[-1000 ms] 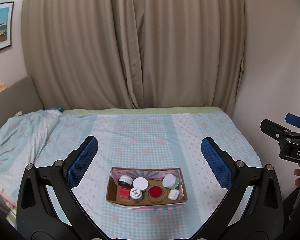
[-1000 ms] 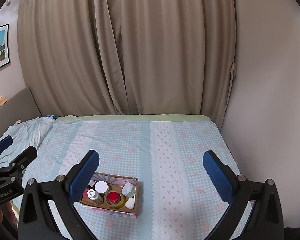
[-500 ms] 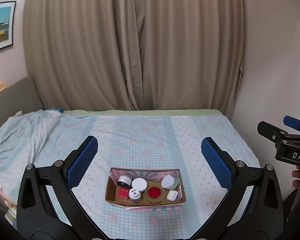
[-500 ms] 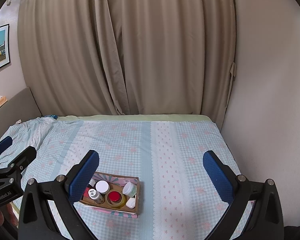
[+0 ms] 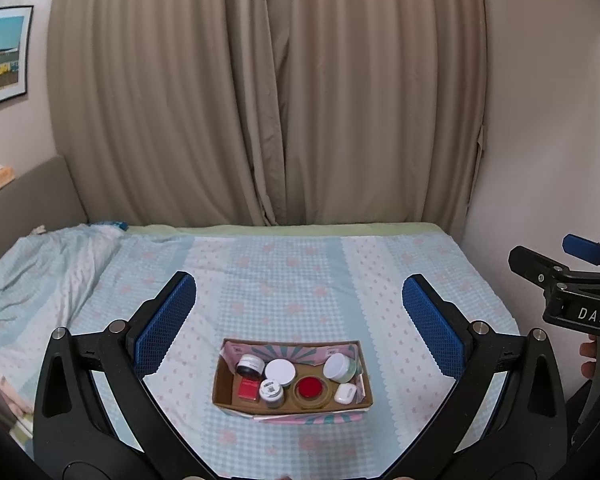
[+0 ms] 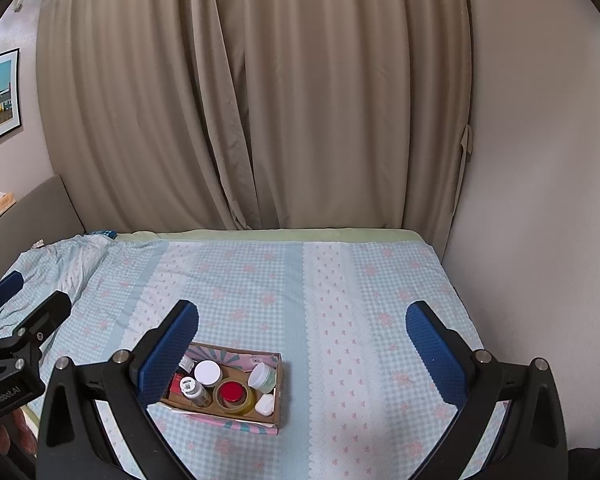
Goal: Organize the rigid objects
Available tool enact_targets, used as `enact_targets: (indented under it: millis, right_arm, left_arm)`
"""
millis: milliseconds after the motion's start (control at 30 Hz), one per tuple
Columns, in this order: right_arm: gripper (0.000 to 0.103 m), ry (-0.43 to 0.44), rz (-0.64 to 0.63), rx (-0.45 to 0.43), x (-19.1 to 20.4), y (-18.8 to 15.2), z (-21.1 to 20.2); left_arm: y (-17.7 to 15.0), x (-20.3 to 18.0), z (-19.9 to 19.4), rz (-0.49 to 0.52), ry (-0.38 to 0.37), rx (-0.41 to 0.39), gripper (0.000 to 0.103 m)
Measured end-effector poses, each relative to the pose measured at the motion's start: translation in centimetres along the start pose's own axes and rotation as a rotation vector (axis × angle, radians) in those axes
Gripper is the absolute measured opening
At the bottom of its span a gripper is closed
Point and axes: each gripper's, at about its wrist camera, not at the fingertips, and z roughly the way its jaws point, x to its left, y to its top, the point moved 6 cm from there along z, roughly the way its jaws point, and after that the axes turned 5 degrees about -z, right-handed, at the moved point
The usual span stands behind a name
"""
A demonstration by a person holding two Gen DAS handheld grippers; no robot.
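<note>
Overhead, both claws spread, cardboard box (image 5: 292, 402) mid-bedspread (image 5: 300, 272), edges well apart.

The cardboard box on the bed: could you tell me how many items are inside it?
6 visible in the cardboard box: dark jar back left, white lid, pale green jar back right, red item front left, small bottle, white case front right, beside a tape roll. More may be hidden.

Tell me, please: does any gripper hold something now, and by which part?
Nothing is held. The left gripper and right gripper are both open, above the box.
</note>
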Motion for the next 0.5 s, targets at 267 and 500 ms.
enact_targets:
  millis: [267,500]
  right_arm:
    - [0.103,-0.002,0.001,-0.004,-0.2,0.1,0.0]
    - [0.103,0.001,-0.005,-0.001,-0.2,0.1,0.0]
  left_arm:
    - [0.3,-0.1,-0.5,-0.008,0.017,-0.043,0.103]
    - [0.7,-0.2,-1.0,0.004,0.036,-0.088,0.103]
